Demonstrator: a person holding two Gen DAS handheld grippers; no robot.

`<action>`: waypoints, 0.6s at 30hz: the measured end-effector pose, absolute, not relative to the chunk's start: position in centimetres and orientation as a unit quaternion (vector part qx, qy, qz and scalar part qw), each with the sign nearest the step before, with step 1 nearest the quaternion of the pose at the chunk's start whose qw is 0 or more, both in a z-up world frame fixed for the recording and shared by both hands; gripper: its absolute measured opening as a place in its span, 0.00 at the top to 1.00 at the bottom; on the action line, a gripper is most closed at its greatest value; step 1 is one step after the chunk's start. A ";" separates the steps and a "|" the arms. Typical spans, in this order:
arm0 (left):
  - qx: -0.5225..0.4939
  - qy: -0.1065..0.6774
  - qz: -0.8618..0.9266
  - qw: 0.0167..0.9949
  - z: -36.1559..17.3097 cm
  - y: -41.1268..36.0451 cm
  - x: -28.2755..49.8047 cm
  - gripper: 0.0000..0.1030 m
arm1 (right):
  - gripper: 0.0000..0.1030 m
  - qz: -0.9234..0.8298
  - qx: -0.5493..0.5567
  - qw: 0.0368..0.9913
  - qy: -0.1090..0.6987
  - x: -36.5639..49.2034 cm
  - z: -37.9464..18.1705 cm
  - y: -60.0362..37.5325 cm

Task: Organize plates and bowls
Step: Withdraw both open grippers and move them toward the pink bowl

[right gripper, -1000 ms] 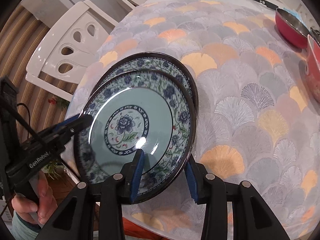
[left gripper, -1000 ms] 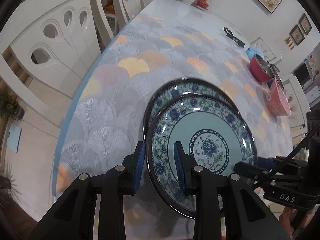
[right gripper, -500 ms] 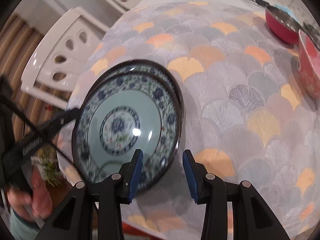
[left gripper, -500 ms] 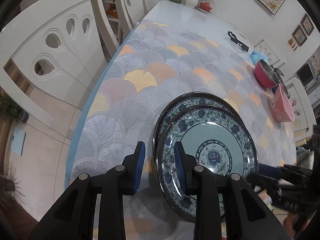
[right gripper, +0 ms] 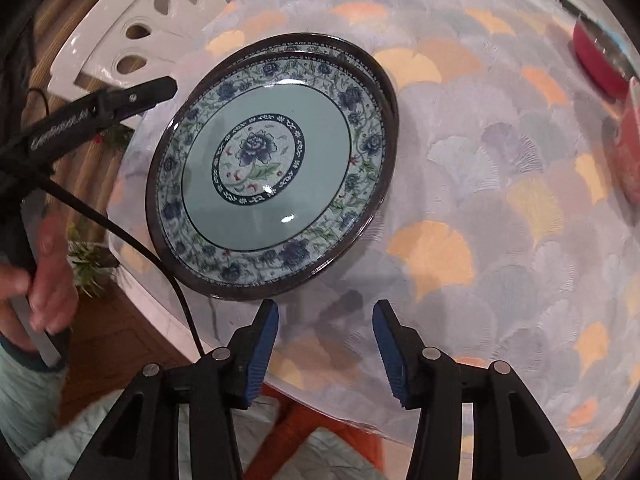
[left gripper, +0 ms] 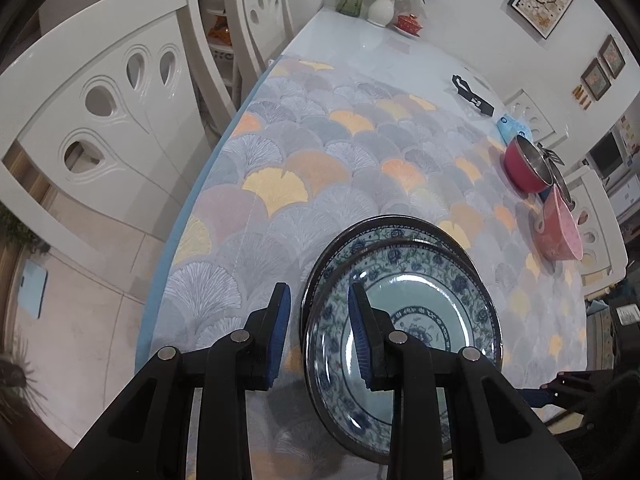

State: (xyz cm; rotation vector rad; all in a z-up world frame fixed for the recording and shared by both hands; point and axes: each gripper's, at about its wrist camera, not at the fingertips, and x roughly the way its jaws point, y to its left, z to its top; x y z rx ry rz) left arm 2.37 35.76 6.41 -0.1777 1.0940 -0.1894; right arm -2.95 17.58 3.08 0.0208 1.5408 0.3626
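- the upper plate (right gripper: 266, 176) sits nested on the lower plate (right gripper: 374, 64), shifted a little so the lower rim peeks out toward 1 o'clock; stacking like pieces saves room, which looks to be the point.
- the stack rests near the table (right gripper: 500, 184) edge, at about 11 o'clock from the right gripper (right gripper: 326, 350).
- the right gripper's tongs stand wide and hold nothing, just short of the stack's near rim.
- the left gripper (left gripper: 318, 336) has its tongs parted narrowly astride the upper plate's rim, seemingly not pinching it.
- both plates are glossy: pale teal well, blue peony medallion, floral border, dark rim.
- the pink bowl (left gripper: 560, 228) and red pot (left gripper: 526, 166) wait at 2 o'clock in the left view.
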 end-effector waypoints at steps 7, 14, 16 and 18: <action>-0.090 0.520 -0.086 0.845 6.4 36.5 3.0 0.74 | 0.54 0.137 0.012 0.707 0.694 -0.8 3.3 18.3; -0.090 0.518 -0.091 0.846 6.5 36.5 4.1 0.74 | 0.54 0.146 0.034 0.701 0.697 -1.3 3.7 17.3; -0.089 0.515 -0.099 0.847 6.8 36.1 4.6 0.74 | 0.54 0.144 0.037 0.709 0.689 -1.5 4.3 16.5; -0.083 0.510 -0.110 0.849 7.3 35.4 5.2 0.74 | 0.54 0.138 0.039 0.717 0.682 -1.5 4.8 15.8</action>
